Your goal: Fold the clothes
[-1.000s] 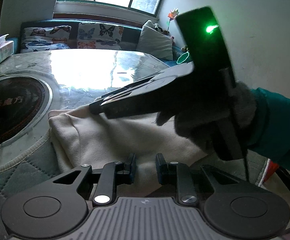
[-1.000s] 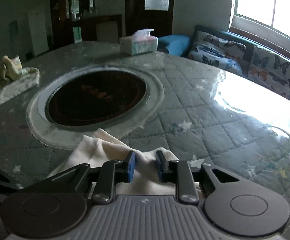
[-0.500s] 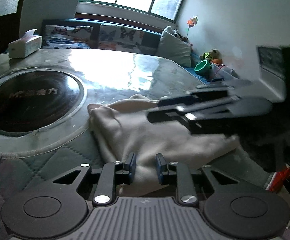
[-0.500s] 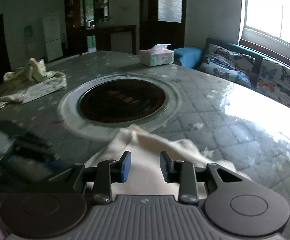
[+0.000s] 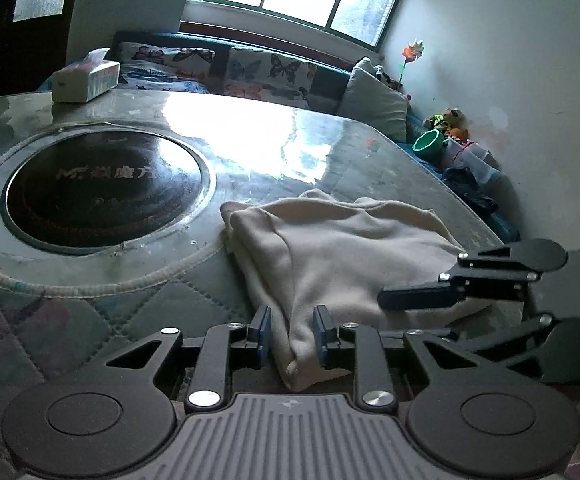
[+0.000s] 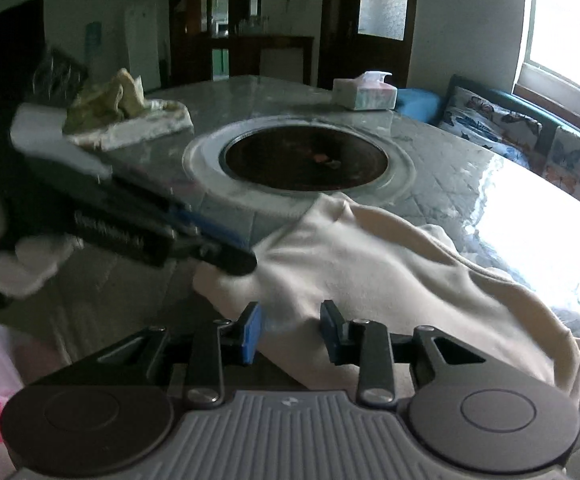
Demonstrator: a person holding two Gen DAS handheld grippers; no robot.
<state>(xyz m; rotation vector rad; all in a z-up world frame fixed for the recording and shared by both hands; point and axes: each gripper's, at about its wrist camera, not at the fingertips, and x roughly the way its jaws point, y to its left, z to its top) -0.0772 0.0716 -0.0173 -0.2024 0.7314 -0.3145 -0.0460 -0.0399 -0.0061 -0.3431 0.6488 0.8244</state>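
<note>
A cream garment lies folded on the quilted table near its front edge; it also shows in the right wrist view. My left gripper is open, its fingers either side of the garment's near corner fold. My right gripper is open, just above the garment's near edge. In the left wrist view the right gripper's fingers hover over the garment's right side. In the right wrist view the left gripper's fingertips touch the garment's left corner.
A round dark hotplate is set into the table beyond the garment. A tissue box stands at the far edge. A pile of yellowish cloths lies at the far left. A butterfly-print sofa runs under the window.
Both grippers have opened and let go of the garment, which now lies flat. The right gripper pulled back from over the cloth to its right side.
</note>
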